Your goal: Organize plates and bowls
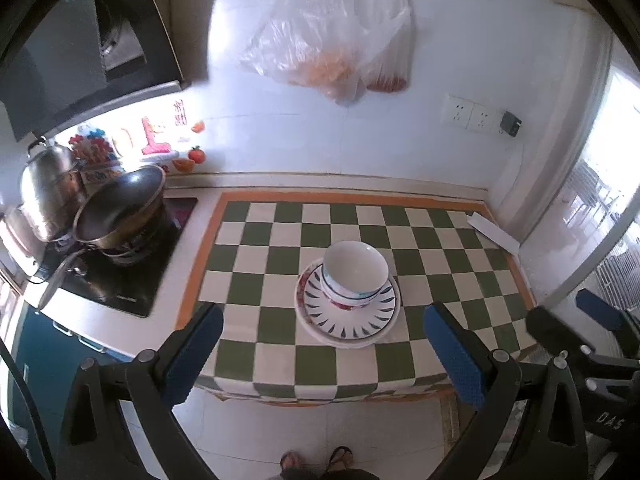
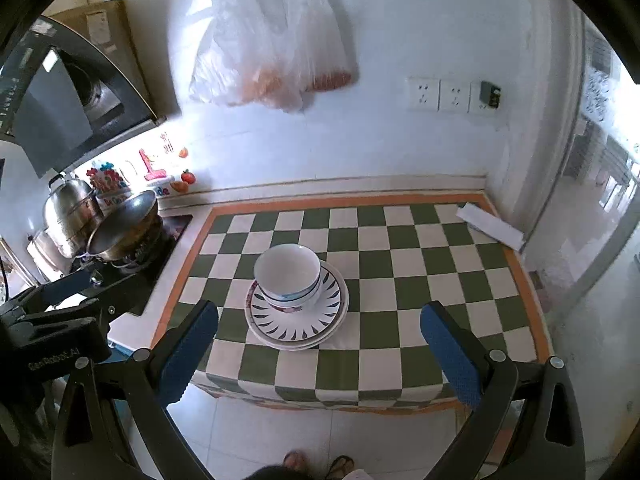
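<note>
A stack of white bowls (image 1: 355, 274) with blue rim lines sits on a stack of plates (image 1: 347, 316) with a dark leaf pattern, on the green-and-white checkered table (image 1: 280, 256). The same bowls (image 2: 288, 276) and plates (image 2: 296, 316) show in the right wrist view. My left gripper (image 1: 324, 344) is open and empty, held back above the table's front edge, with the stack between and beyond its fingers. My right gripper (image 2: 320, 344) is open and empty, likewise back from the table, with the stack ahead and slightly left. The right gripper (image 1: 588, 320) also shows at the right of the left wrist view.
A stove with a wok (image 1: 120, 216) and steel pots (image 1: 48, 184) stands left of the table. A white box (image 2: 492, 226) lies at the table's far right corner. Plastic bags (image 1: 336, 40) hang on the wall. Wall sockets (image 2: 440, 94) are at right. Feet (image 1: 316, 460) stand below.
</note>
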Demonstrator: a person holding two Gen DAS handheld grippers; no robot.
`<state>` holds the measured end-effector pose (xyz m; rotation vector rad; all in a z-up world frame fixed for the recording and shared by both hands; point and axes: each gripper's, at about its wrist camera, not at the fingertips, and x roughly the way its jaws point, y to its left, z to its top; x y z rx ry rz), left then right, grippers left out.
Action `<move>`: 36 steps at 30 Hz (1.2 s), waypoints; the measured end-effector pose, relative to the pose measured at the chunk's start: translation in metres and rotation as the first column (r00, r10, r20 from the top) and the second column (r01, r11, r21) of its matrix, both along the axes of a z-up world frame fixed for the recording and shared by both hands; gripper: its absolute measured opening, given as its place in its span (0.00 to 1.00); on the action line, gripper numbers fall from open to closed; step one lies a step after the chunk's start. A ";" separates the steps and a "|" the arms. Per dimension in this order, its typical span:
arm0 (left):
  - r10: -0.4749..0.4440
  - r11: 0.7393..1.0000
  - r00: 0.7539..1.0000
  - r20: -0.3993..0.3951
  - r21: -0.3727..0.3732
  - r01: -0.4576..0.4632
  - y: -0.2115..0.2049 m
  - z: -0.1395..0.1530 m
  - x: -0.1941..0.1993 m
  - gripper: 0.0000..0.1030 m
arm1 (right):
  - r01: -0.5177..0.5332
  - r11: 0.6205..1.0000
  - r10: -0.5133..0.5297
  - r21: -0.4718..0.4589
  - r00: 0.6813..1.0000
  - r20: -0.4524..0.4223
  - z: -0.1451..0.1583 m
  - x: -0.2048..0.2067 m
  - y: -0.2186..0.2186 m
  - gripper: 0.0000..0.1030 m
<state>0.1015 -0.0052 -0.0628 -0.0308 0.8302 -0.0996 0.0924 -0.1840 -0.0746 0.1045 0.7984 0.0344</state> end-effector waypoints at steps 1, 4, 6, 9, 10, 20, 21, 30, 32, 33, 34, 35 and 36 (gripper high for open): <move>0.002 1.000 1.000 0.006 0.003 -0.002 0.002 0.003 -0.008 1.00 | 0.008 1.000 -0.008 -0.004 1.000 0.009 0.006 -0.010 0.002 1.00; -0.004 1.000 1.000 0.029 0.023 0.003 0.010 0.013 -0.031 1.00 | 0.026 1.000 -0.025 -0.004 0.999 0.046 0.023 -0.039 0.010 1.00; -0.011 0.999 0.999 0.049 0.036 0.009 0.015 0.018 -0.048 1.00 | 0.036 0.999 -0.036 -0.007 0.998 0.060 0.033 -0.056 0.016 1.00; -0.025 0.999 0.998 0.060 0.041 0.023 0.024 0.025 -0.065 1.00 | 0.058 0.998 -0.056 -0.019 0.995 0.079 0.045 -0.082 0.028 1.00; -0.027 0.999 0.998 0.064 0.044 0.024 0.027 0.027 -0.073 1.00 | 0.062 0.998 -0.060 -0.019 0.995 0.084 0.048 -0.092 0.032 1.00; 0.009 0.999 0.996 0.089 0.033 -0.012 0.055 0.043 -0.116 1.00 | 0.101 0.994 -0.096 -0.042 0.989 0.109 0.068 -0.152 0.055 1.00; 0.013 0.999 0.996 0.093 0.034 -0.016 0.056 0.044 -0.120 1.00 | 0.103 0.994 -0.098 -0.041 0.989 0.111 0.069 -0.155 0.056 1.00; 0.005 1.000 0.996 0.087 0.021 -0.007 0.055 0.043 -0.131 1.00 | 0.097 0.994 -0.092 -0.051 0.990 0.104 0.072 -0.164 0.059 1.00; -0.002 1.000 0.996 0.085 0.024 0.000 0.054 0.042 -0.133 1.00 | 0.098 0.994 -0.092 -0.053 0.991 0.101 0.071 -0.164 0.059 1.00; -0.005 1.000 0.997 0.083 0.024 0.003 0.052 0.042 -0.134 1.00 | 0.096 0.994 -0.091 -0.052 0.991 0.101 0.070 -0.163 0.058 1.00; -0.008 1.000 0.997 0.081 0.022 0.006 0.052 0.041 -0.135 1.00 | 0.099 0.994 -0.093 -0.051 0.990 0.102 0.070 -0.164 0.058 1.00; -0.009 1.000 0.997 0.079 0.022 0.007 0.052 0.041 -0.135 1.00 | 0.100 0.994 -0.094 -0.054 0.990 0.101 0.070 -0.163 0.058 1.00; -0.009 1.000 0.997 0.078 0.022 0.008 0.052 0.041 -0.135 1.00 | 0.100 0.994 -0.094 -0.053 0.990 0.102 0.071 -0.163 0.058 1.00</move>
